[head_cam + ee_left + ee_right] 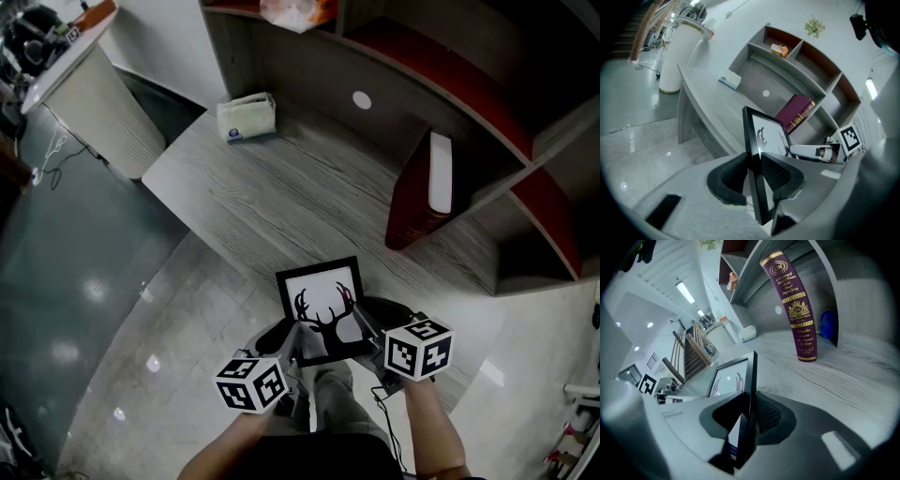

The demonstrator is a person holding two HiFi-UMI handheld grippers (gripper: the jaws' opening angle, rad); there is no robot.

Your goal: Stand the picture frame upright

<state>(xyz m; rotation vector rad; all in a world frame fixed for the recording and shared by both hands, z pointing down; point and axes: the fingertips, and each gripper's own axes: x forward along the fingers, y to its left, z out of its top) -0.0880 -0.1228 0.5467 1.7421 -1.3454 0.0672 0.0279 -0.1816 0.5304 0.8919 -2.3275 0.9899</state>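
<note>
Item, sole entry: thin black rectangular picture frame (pixel 322 312) (pixel 768 136) (pixel 751 380), holding a white print of a black antlered deer's head.

Pose: I see it tilted, face up towards me, with the top edge farthest from me. The left gripper (pixel 292 345) (pixel 753 172) pinches its lower left side and the right gripper (pixel 370 330) (pixel 749 414) its lower right side.

Place: over the near edge of the grey wood-grain desk (pixel 281 197), its lower half past that edge. Whether it touches the desk I cannot tell.
</note>
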